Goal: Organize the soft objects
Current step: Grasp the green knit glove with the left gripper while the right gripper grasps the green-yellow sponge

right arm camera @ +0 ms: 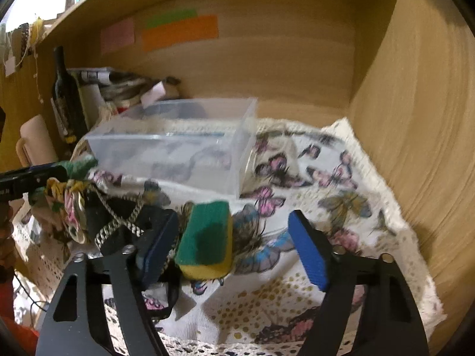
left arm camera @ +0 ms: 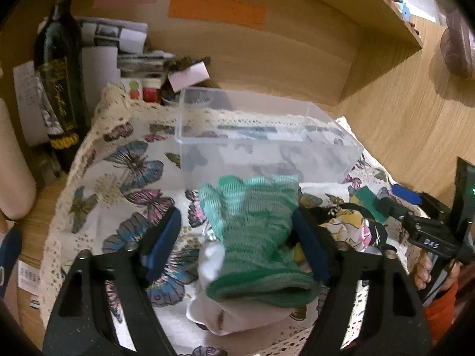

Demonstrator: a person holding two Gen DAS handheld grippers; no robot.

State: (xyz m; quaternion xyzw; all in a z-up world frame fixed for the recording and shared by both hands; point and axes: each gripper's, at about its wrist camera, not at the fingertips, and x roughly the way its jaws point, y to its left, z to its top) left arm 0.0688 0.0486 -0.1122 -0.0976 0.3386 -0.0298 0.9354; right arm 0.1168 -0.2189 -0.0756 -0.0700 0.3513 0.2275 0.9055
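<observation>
Left gripper (left arm camera: 237, 237), jaws apart, straddles a green knitted glove (left arm camera: 252, 237) touching its right pad; right gripper (right arm camera: 234, 246), jaws apart, straddles a green-and-yellow sponge (right arm camera: 207, 240) lying nearer its left pad, before the far clear plastic box (right arm camera: 178, 154).

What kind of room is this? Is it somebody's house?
Probably a home, at a wooden desk or shelf nook. A butterfly-print cloth with a lace edge covers the top, a dark bottle stands among piled clutter at the back, and coloured paper notes are stuck on the wooden back panel.
</observation>
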